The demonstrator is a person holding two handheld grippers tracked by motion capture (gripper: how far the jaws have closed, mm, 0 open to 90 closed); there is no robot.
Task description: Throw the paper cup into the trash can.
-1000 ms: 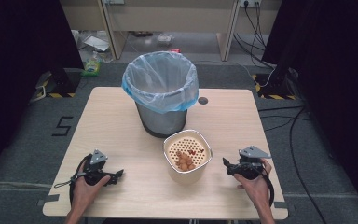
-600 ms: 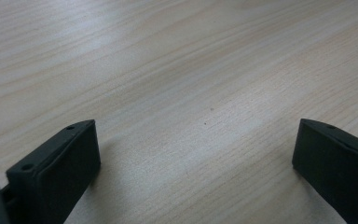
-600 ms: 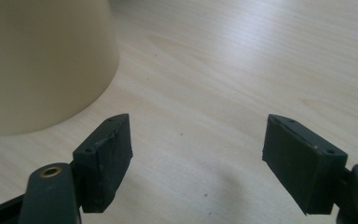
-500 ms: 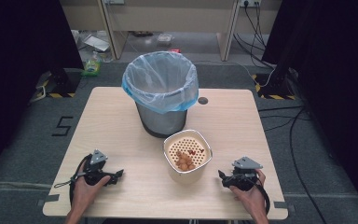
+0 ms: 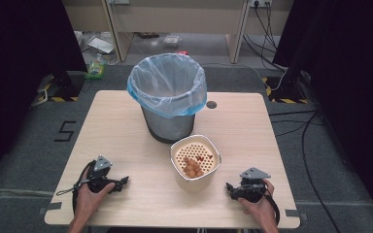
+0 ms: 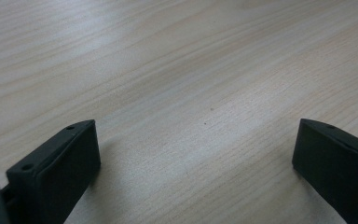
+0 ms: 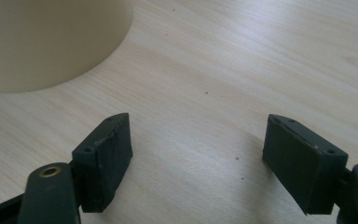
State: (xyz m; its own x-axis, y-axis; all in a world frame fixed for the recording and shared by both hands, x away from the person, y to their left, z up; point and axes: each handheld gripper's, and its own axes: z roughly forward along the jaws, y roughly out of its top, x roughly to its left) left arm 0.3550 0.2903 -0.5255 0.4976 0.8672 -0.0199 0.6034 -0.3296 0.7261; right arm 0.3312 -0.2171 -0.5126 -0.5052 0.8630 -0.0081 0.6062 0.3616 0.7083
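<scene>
Both hands low at the near edge of the table (image 5: pixel 126 121), and there's plenty of bare wood between them. The left gripper (image 5: pixel 121 182) rests near the front left corner, jaws spread wide with nothing between them; the left gripper view confirms that gap, just pale wood grain (image 6: pixel 191 93) running under two black jaws. Over on the other side, the right gripper (image 5: pixel 230 189) sits close to the front right corner, pointing toward the cream bowl (image 5: pixel 195 177), near it but apart. Its jaws stand wide open too, and the right gripper view gives what the high view can't: the bowl's smooth outer wall (image 7: pixel 46 42) looming at the upper left, clear of the nearer jaw, with open tabletop in the gap. From above, though, the inside shows: a perforated insert holding brownish pieces (image 5: pixel 193 167), possibly with something red among them, too small to be sure. The bowl stands just in front of the bin (image 5: pixel 167 102), a grey one with a blue liner folded over its rim, near the middle of the table. Wide free lanes left and right of the bin, right out to the side edges.
</scene>
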